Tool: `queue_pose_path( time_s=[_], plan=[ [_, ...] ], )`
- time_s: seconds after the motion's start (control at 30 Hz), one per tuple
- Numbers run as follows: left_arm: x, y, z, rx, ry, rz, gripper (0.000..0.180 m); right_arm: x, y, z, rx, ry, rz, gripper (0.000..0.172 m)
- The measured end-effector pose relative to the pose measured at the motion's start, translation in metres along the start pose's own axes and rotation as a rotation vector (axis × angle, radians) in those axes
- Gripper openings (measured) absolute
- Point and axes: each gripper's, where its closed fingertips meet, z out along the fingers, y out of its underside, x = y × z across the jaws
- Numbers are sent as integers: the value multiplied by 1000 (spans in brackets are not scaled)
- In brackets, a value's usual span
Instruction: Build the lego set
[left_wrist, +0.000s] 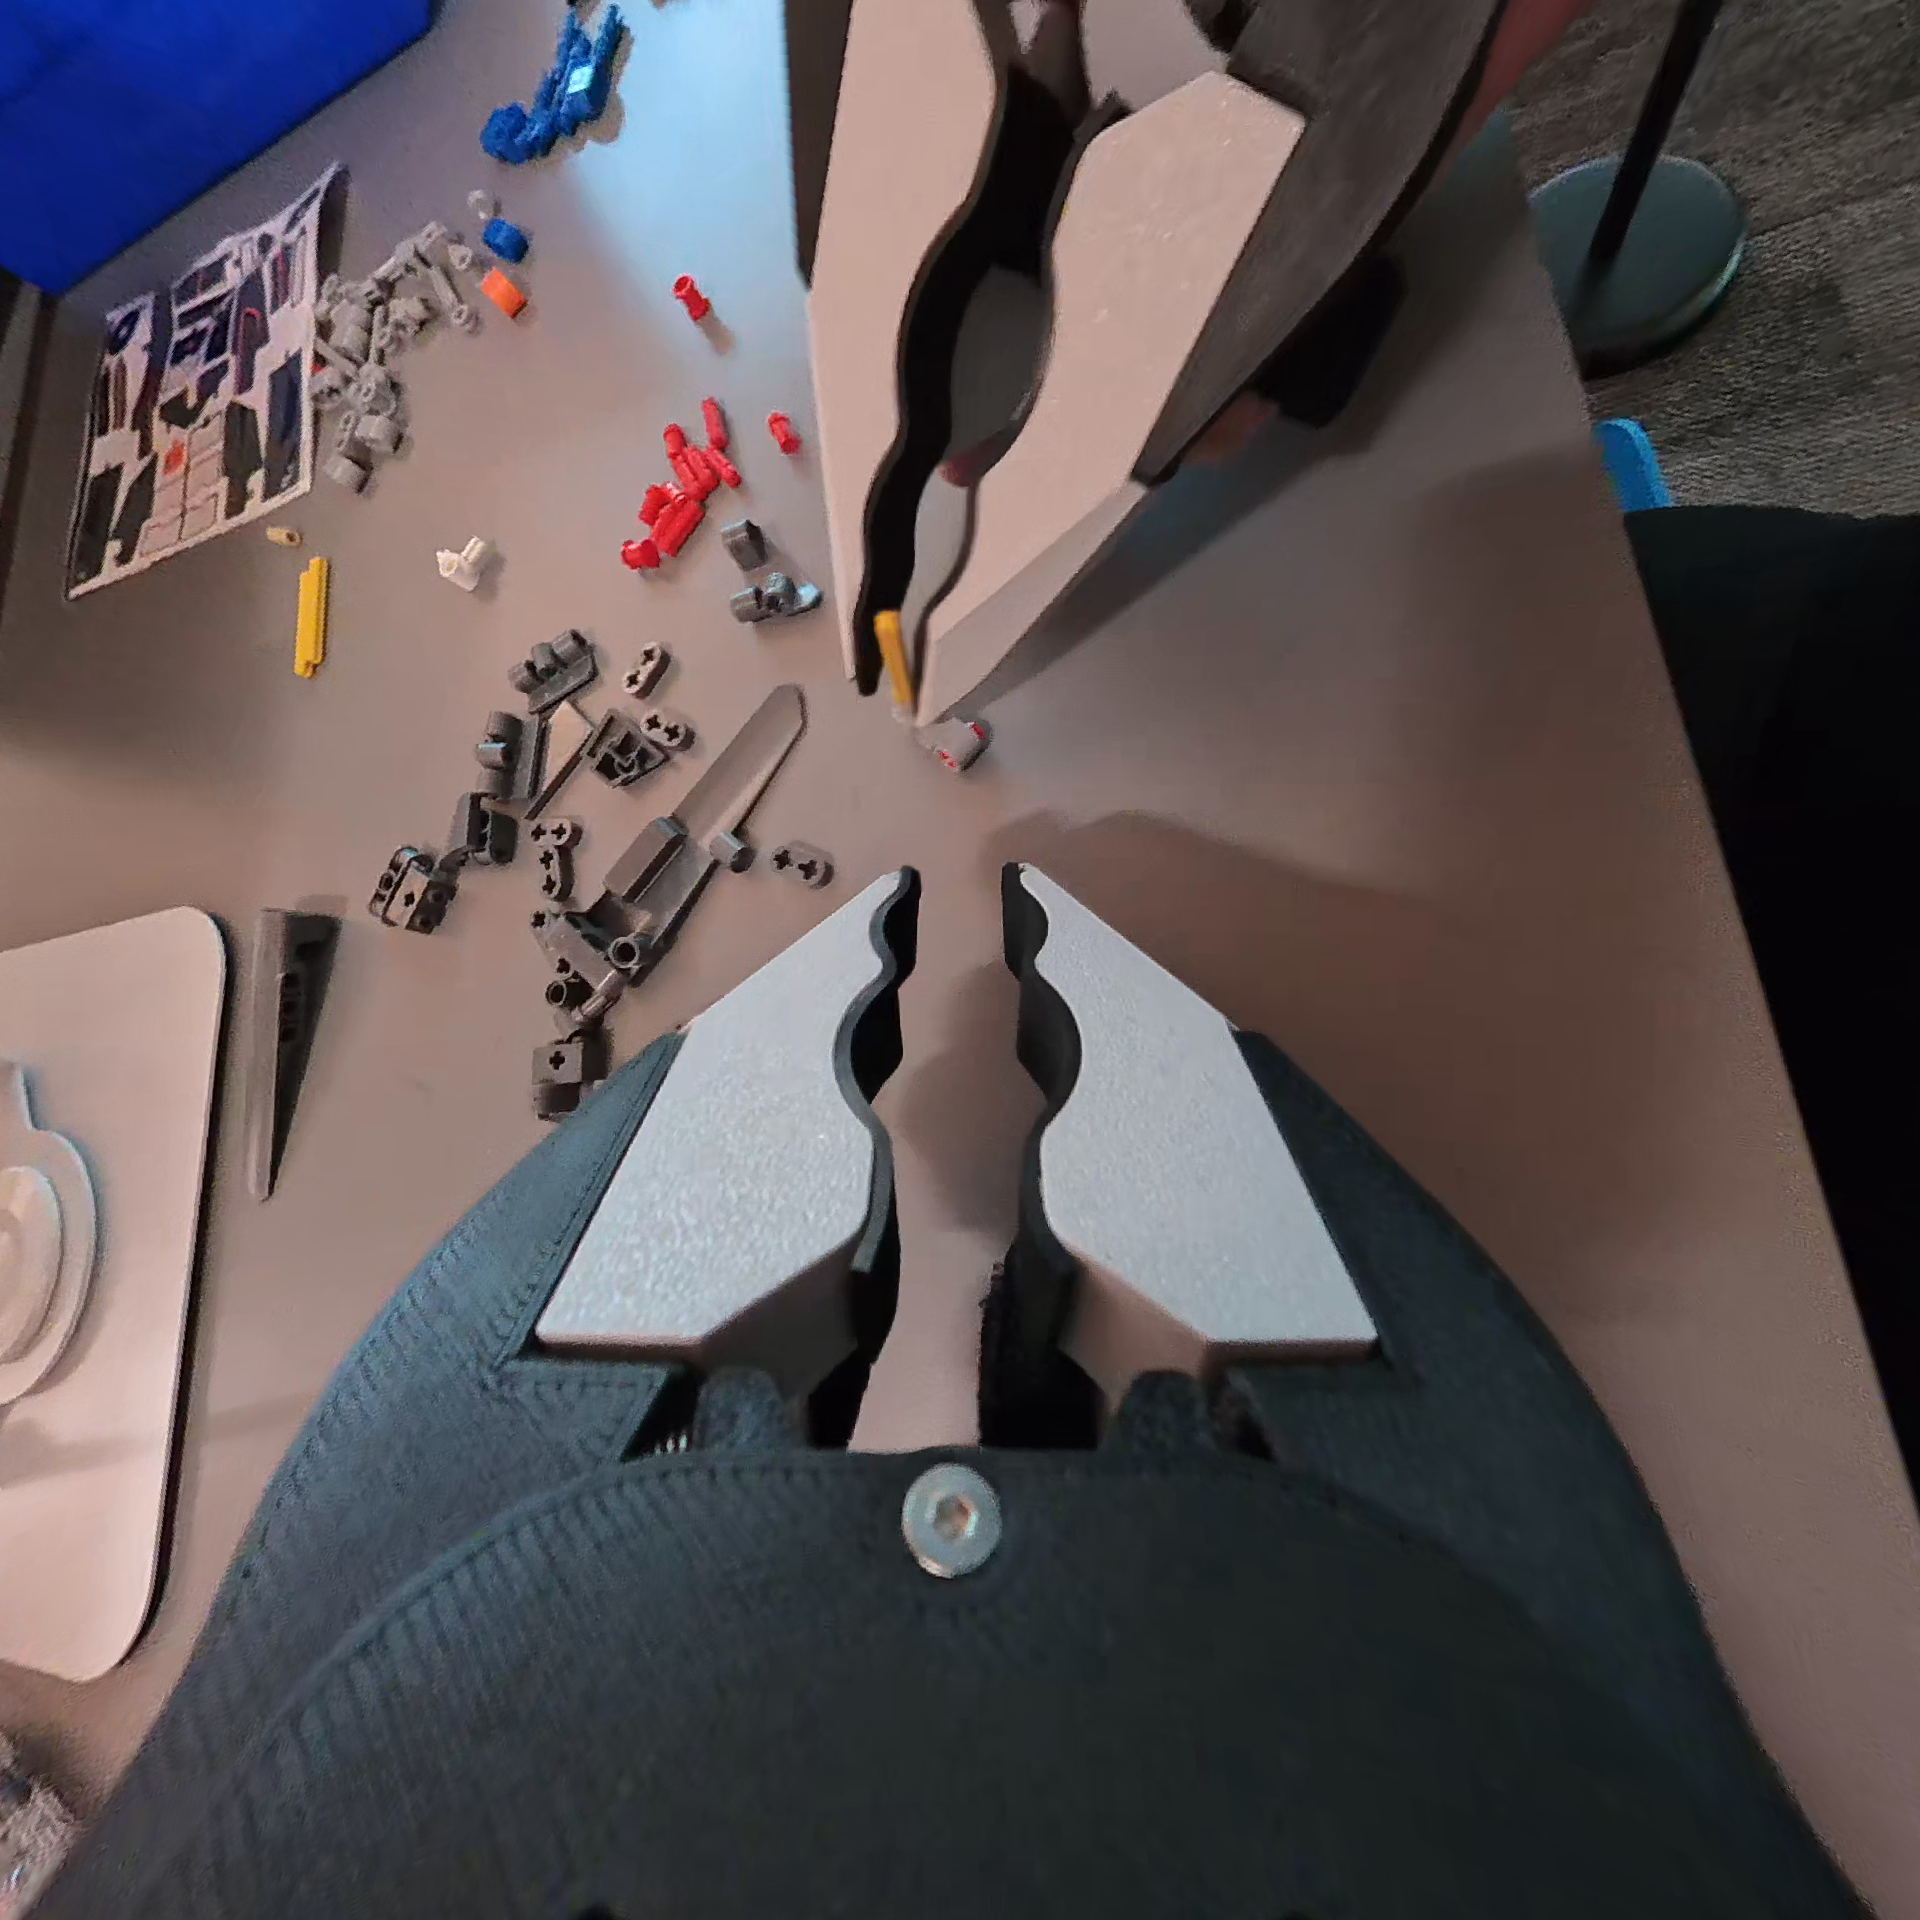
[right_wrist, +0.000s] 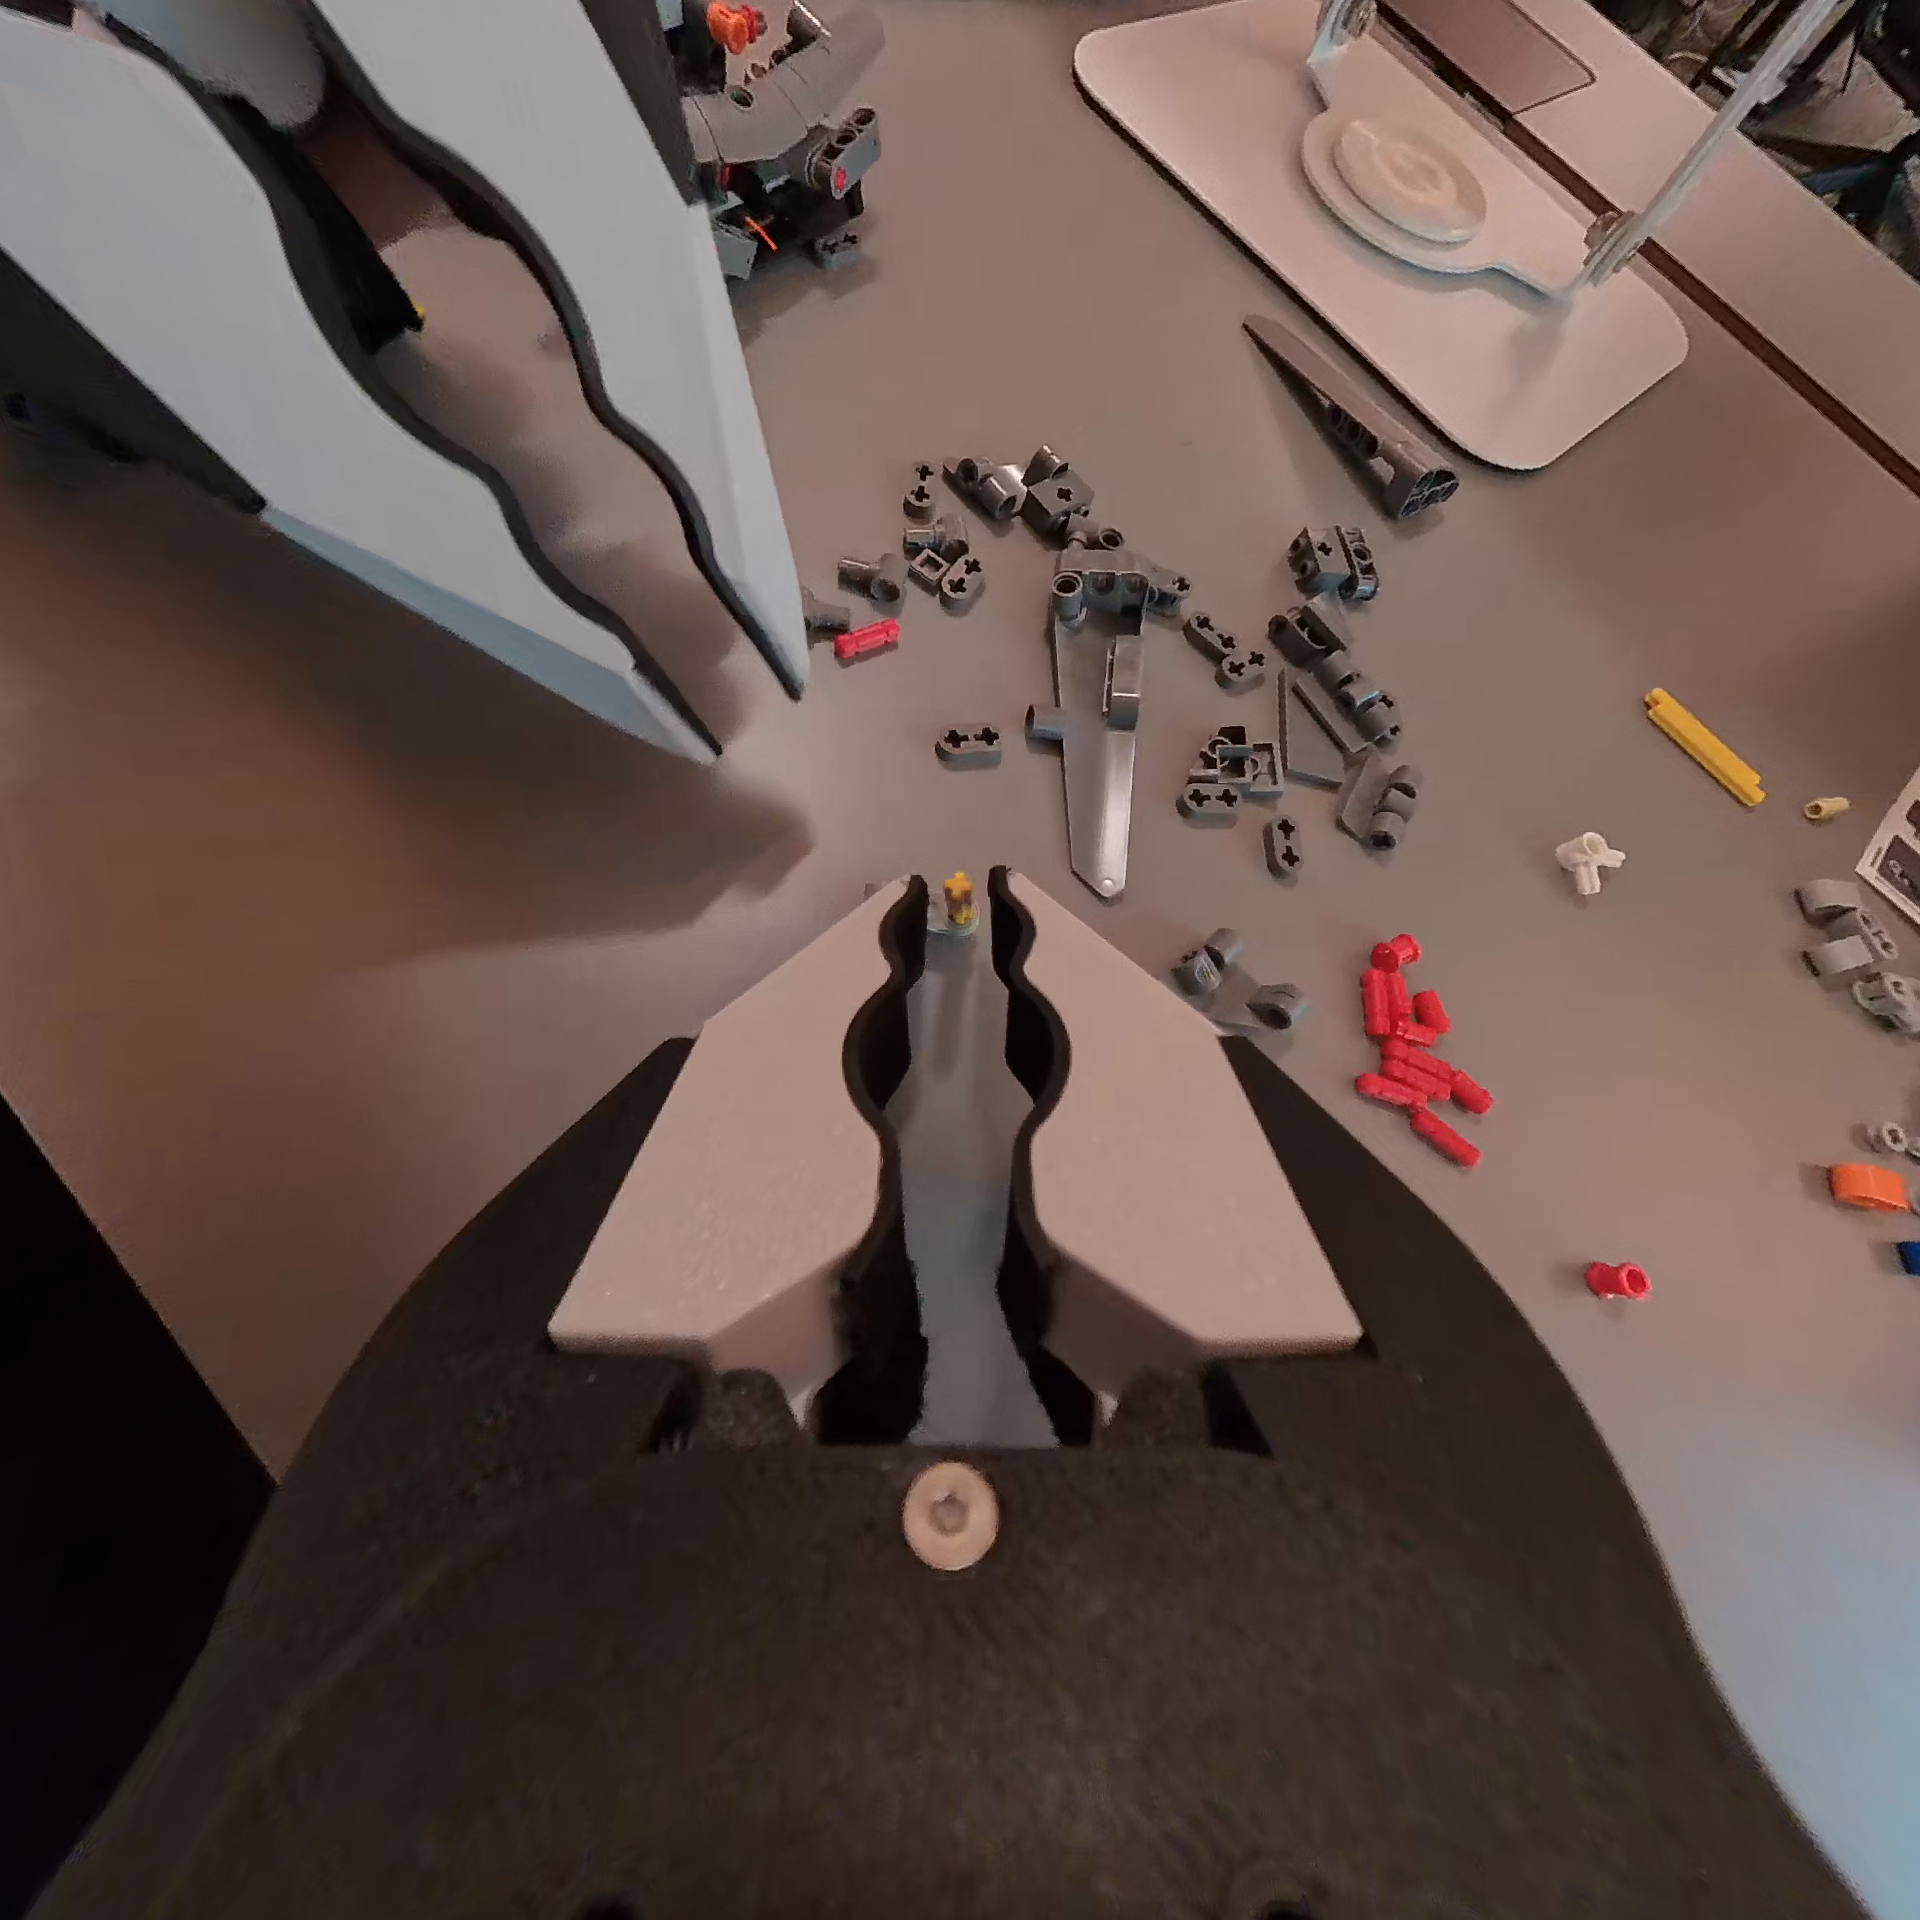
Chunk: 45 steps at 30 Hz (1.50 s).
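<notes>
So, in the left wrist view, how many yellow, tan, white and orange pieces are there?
Yellow: 2, a long axle lying loose and a short axle between the right gripper's fingertips
Tan: 1, a small pin
White: 1, a connector
Orange: 1, a piece
Total: 5

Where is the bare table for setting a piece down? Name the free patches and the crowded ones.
Free: the table between the left gripper, the right gripper and the table edge. There is also a narrow strip between the yellow bar and the dark grey pieces. Crowded: those pieces, the red pins, and the light grey pile beside the printed sheet.
</notes>
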Motion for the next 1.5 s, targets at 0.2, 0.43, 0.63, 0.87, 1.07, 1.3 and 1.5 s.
queue_pose_path(
  time_s=[0.2, 0.43, 0.63, 0.87, 1.07, 1.3, 1.5],
  plan=[
    [-13, 2, 3, -23, -43, -80, 16, 2, 1, -3, 6, -25, 12, 9],
    [-7, -8, 8, -9, -34, -62, 17, 5, 8, -21, -5, -77, -10, 16],
    [-3, -21, 25, -19, -17, -81, 20, -2, 23, -17, -54, -75, -32, 11],
    [0, -15, 43, -88, -40, -107, 11, -7, 23, -13, -72, -63, -56, 1],
    [-4, -16, 44, -78, -56, -133, 6, -6, 14, -22, -3, -69, -51, 1],
    [-2, -31, 34, 27, 156, -349, 6, 5, 2, -45, 139, -117, -128, 13],
    [7, -42, 27, 118, 433, -592, 6, 3, -5, -48, 218, 26, -508, 13]
  ],
)
